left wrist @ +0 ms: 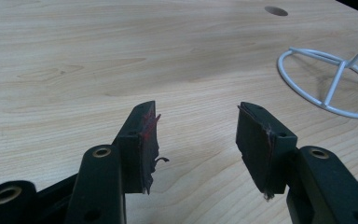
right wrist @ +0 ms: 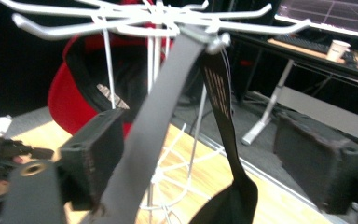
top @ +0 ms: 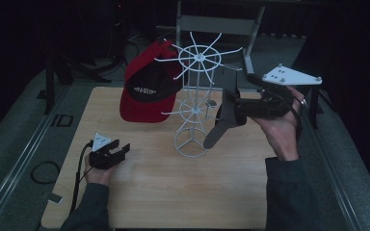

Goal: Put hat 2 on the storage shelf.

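High view: right gripper [top: 231, 108], jaws wide, has hung a grey strap [top: 220, 126] on the white rack [top: 195, 103] at 3 o'clock; next, withdraw. Left gripper [top: 111, 155] idles wide.

At upper centre, a white wire rack [top: 196, 103] carries a red cap [top: 147, 82] with a black front panel and pale lettering, and a dark grey strap [top: 226, 115]. The bench [top: 164, 183] is light wood-grain. Both claws are black.
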### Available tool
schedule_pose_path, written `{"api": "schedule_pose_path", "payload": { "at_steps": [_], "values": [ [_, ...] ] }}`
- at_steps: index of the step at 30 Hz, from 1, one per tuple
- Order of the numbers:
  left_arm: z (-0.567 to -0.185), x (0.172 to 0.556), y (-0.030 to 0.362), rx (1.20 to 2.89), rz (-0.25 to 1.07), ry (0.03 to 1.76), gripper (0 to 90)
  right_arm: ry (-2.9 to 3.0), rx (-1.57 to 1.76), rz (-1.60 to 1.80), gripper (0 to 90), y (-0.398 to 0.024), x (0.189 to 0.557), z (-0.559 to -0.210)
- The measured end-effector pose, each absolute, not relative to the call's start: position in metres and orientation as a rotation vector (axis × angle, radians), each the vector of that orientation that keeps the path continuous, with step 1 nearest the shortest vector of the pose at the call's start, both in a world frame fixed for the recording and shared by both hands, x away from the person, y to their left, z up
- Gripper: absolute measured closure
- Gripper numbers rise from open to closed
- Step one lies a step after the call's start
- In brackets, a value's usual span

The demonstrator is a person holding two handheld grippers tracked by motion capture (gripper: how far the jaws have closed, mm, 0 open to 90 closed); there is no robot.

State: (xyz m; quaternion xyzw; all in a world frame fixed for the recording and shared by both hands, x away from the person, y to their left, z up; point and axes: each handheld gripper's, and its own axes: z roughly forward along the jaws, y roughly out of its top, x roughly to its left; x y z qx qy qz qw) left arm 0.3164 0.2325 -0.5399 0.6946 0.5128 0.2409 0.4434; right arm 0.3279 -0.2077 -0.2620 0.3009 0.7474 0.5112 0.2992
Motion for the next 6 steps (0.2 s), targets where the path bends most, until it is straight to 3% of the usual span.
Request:
{"api": "schedule_pose_path", "payload": {
  "at_steps": [6],
  "values": [
    [-0.54, 0.3168, 0.2325, 1.723, 0.596, 1.275, 48.7, 2.027, 0.823, 1.351, 13.0, -0.2095, 0.332, -0.2723]
  ]
}}
